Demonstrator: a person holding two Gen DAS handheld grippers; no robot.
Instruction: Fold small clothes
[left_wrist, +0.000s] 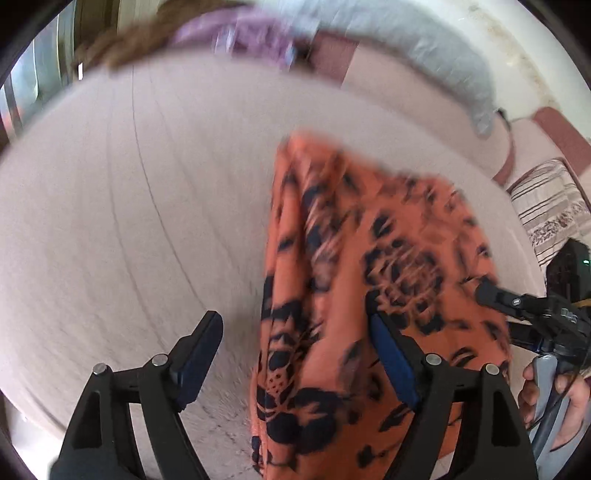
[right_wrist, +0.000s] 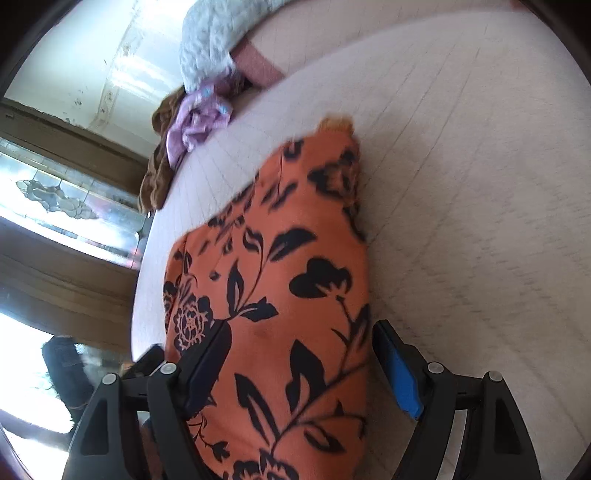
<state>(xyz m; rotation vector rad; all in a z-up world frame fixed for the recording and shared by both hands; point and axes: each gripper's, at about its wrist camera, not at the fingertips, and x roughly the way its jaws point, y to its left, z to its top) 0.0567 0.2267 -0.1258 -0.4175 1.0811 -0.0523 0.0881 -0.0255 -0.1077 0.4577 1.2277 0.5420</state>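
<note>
A: Start nearest the lens. What is the left gripper (left_wrist: 291, 354) doing?

B: Its jaws stand spread wide. The orange floral garment (left_wrist: 369, 277) runs up between them, but neither pad presses on it; the left finger is clear of the cloth over the bare pale bedcover (left_wrist: 129, 221), and the right finger lies over the cloth's surface.

A: And the right gripper (right_wrist: 299, 365)?

B: Also spread. From its own camera the garment (right_wrist: 280, 277) fills the gap between the fingers. The blue-padded finger (right_wrist: 400, 376) stands apart from the cloth's edge. The dark finger on the other side overlaps the garment; whether it touches I cannot tell.

A: How does the garment lie?

B: Flat on the bedcover (right_wrist: 461, 184), a long folded shape. Its near end is cut off by the bottom of both views, so the whole outline is not visible. The far end is smeared by blur.

A: Anything beside the garment?

B: In the left wrist view, just to its right, the right gripper's finger reaches over its edge, with a hand (left_wrist: 554, 406) on a grey handle, partly cut off by the frame.

A: Beyond the garment?

B: At the bedcover's far edge, a lilac cloth (right_wrist: 199, 118) on a brown cloth (right_wrist: 159, 170), with a white quilted blanket (right_wrist: 218, 33) past them. All are blurred; what garments they are cannot be made out.
</note>
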